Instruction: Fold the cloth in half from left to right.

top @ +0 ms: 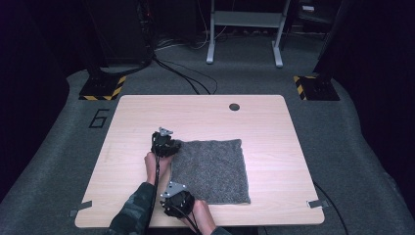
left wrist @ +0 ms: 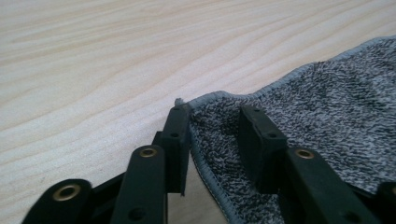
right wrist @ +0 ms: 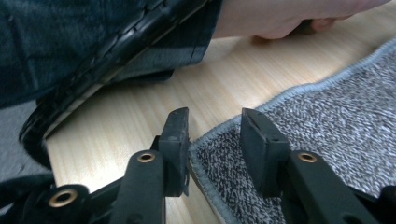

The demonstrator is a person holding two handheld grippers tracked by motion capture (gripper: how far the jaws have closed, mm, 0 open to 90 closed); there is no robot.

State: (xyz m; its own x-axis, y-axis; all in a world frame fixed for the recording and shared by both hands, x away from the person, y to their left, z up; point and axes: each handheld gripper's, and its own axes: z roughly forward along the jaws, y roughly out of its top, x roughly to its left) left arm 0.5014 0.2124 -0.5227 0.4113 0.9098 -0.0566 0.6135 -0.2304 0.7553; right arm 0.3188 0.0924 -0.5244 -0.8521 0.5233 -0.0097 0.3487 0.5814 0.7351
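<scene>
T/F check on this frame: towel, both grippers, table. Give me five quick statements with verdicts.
1. The grey towel lies flat on the wooden table. True.
2. The left gripper is at a towel corner, which lies between its jaws. True.
3. The right gripper is at the towel's far right edge. False: it is at the near left corner.
4. The towel is folded in half. False: it is one spread layer.
5. A cup stands on the table. False: no cup.

My high view looks forward and down over the whole table (top: 205, 110) from its near side. Both gripper views sit low and close, each facing a left corner of the grey towel (top: 210, 171), which all three share.
</scene>
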